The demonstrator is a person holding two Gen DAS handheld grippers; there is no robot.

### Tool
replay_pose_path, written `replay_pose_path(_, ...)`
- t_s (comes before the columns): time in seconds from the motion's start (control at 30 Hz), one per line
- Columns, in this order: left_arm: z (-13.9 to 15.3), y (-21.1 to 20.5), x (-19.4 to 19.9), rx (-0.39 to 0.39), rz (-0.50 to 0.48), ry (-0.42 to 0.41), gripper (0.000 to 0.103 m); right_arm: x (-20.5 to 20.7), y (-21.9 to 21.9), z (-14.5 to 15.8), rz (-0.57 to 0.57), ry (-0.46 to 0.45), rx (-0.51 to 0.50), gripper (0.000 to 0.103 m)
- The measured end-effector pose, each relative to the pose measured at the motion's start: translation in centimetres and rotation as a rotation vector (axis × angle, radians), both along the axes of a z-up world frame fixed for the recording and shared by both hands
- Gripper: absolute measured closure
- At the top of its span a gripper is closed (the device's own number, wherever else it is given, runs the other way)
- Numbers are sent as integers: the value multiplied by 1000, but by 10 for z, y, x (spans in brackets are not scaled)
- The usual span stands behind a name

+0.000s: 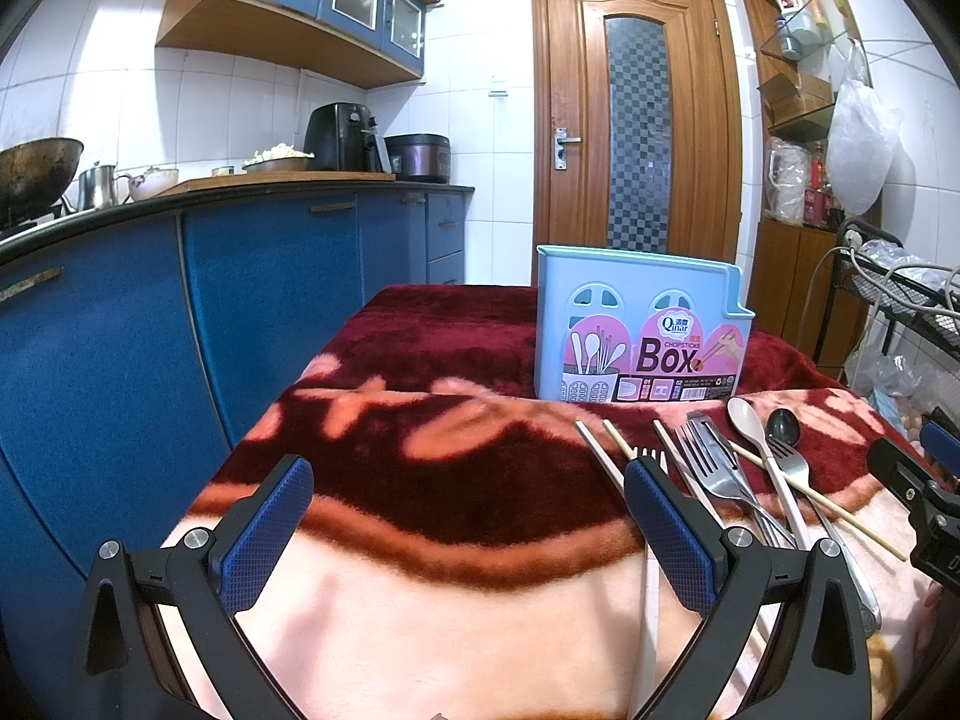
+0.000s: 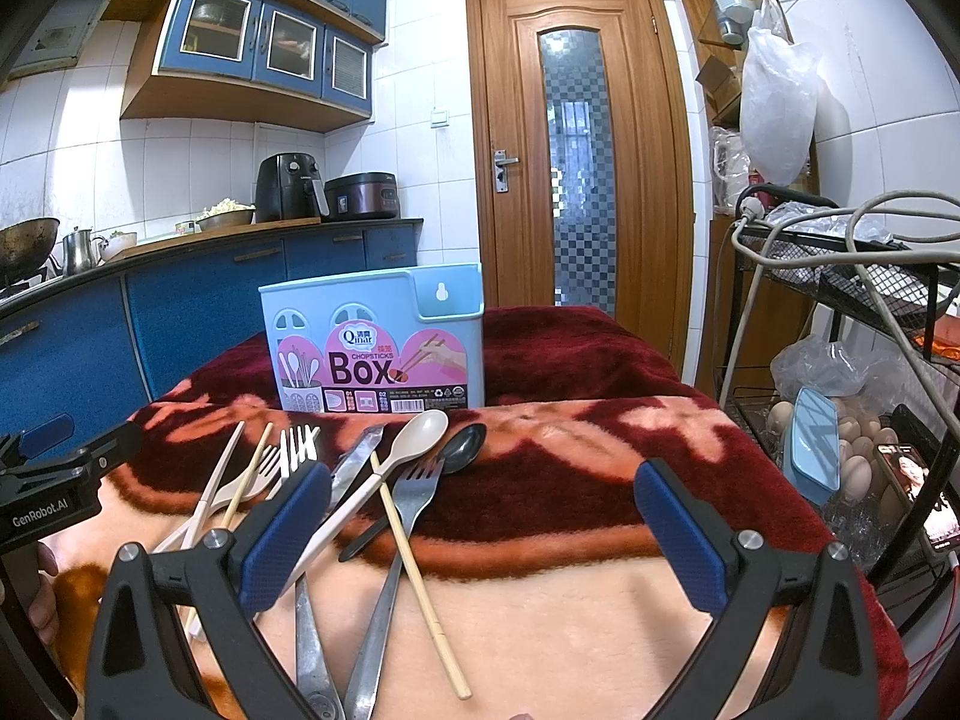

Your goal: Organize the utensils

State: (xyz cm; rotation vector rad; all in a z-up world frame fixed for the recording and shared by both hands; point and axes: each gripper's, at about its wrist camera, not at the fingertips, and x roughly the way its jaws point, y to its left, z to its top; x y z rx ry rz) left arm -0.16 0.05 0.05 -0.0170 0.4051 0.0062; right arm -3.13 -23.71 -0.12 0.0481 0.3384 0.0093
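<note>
Blue kitchen cabinets [image 1: 270,276] and a wooden door [image 2: 576,138] stand behind the red-and-peach blanket [image 1: 420,432] where we work. Our left gripper [image 1: 468,516] has its jaws spread wide and holds nothing; its right finger [image 1: 666,534] sits just in front of the leftmost chopsticks [image 1: 600,456]. Our right gripper [image 2: 480,531] is equally wide apart and empty, its left finger [image 2: 288,534] overlapping the pile of utensils: a beige spoon [image 2: 384,468], a black spoon [image 2: 462,450], a steel fork [image 2: 408,498] and a loose chopstick [image 2: 414,570] lying crossed. Beyond them, at the far side, the blue chopsticks box [image 2: 372,342] stands upright.
</note>
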Motion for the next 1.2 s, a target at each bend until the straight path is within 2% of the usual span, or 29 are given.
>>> replay_pose_path(0.43, 3, 1, 1, 3, -3, 14, 0, 0, 0, 0, 1, 0, 2, 0)
replay_pose_path(0.73, 0, -2, 17, 17, -31, 92, 0, 5, 0, -1, 3, 38, 1, 0)
replay_pose_path(0.87, 1, -5, 23, 32, -52, 137, 0, 16, -3, 0, 30, 99, 12, 0)
replay_pose_path(1.13, 7, -18, 40, 72, -143, 257, 0, 37, -8, 3, 120, 300, 4, 0)
replay_pose_path(1.2, 8, -21, 45, 73, -160, 282, 2, 44, -10, 3, 136, 354, 18, 6)
